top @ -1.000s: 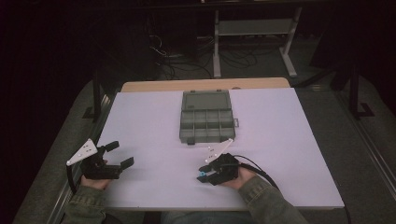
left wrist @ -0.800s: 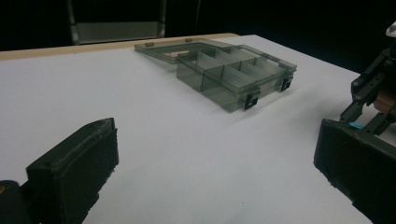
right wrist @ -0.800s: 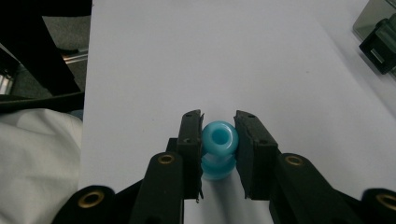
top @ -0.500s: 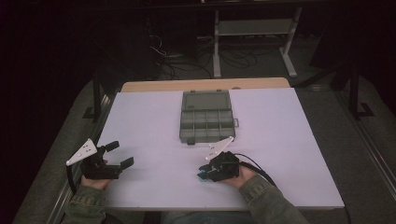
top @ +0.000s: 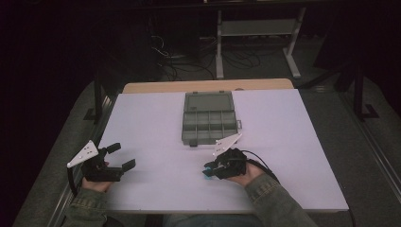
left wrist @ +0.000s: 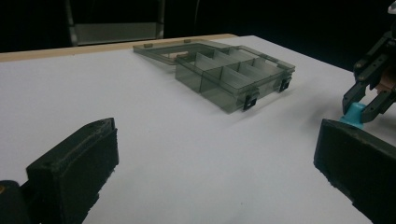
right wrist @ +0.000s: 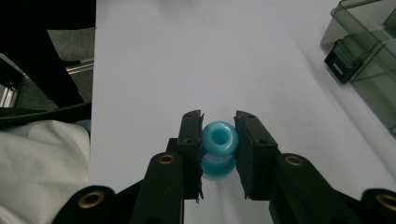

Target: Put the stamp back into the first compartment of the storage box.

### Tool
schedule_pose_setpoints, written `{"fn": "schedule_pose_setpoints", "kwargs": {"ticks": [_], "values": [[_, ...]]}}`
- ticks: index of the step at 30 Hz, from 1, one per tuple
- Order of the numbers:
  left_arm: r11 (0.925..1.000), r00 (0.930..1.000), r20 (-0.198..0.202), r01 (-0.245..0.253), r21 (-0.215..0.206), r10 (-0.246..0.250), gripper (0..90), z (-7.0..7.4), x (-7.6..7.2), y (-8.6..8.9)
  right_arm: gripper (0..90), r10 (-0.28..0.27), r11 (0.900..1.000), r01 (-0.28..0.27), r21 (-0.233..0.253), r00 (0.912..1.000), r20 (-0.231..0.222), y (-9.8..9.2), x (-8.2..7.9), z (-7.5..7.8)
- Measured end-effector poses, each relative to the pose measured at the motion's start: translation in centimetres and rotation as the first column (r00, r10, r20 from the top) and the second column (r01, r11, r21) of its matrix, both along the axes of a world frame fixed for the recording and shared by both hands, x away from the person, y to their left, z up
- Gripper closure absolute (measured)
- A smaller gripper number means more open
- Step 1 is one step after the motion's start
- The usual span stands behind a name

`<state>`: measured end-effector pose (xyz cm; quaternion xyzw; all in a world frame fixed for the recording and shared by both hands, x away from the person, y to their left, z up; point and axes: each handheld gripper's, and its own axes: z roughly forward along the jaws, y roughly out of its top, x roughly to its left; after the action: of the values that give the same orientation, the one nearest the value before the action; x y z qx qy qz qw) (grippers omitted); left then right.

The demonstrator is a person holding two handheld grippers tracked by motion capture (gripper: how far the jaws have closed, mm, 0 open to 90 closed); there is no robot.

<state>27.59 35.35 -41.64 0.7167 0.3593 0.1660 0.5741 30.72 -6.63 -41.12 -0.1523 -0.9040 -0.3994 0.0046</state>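
Turquoise ring-shaped bead (right wrist: 219, 140) pinched between the fingers of the right gripper (top: 211, 171), bore facing the camera, just above the white desk (top: 293, 142) near the front edge. Grey compartment box (top: 208, 119), lid laid back, lies farther off, beyond the right gripper, the nearer hand. Left gripper (top: 118, 156), at near left, rests with fingers spread wide, holding nothing.

Turquoise bead (right wrist: 219, 138), smoky grey box (top: 208, 118), white table (top: 293, 142), black claw (right wrist: 218, 140)

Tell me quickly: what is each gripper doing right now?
Left gripper: open, holding nothing.
Right gripper: shut on the blue bead.
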Motion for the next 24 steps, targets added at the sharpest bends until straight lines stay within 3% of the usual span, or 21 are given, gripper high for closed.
{"fn": "schedule_pose_setpoints", "kwargs": {"ticks": [11,24], "values": [[1.0000,1.0000,-0.002,0.001,0.001,-0.001,0.0,0.0,0.0,0.0,71.0,-0.012,1.000,0.012,0.020,0.9999,0.008,-0.2,1.0,2.0],[1.0000,1.0000,-0.007,-0.001,0.001,0.001,0.0,0.0,0.0,0.0,71.1,-0.027,0.999,0.026,0.034,0.9996,0.009,-0.3,2.8,3.1]]}}
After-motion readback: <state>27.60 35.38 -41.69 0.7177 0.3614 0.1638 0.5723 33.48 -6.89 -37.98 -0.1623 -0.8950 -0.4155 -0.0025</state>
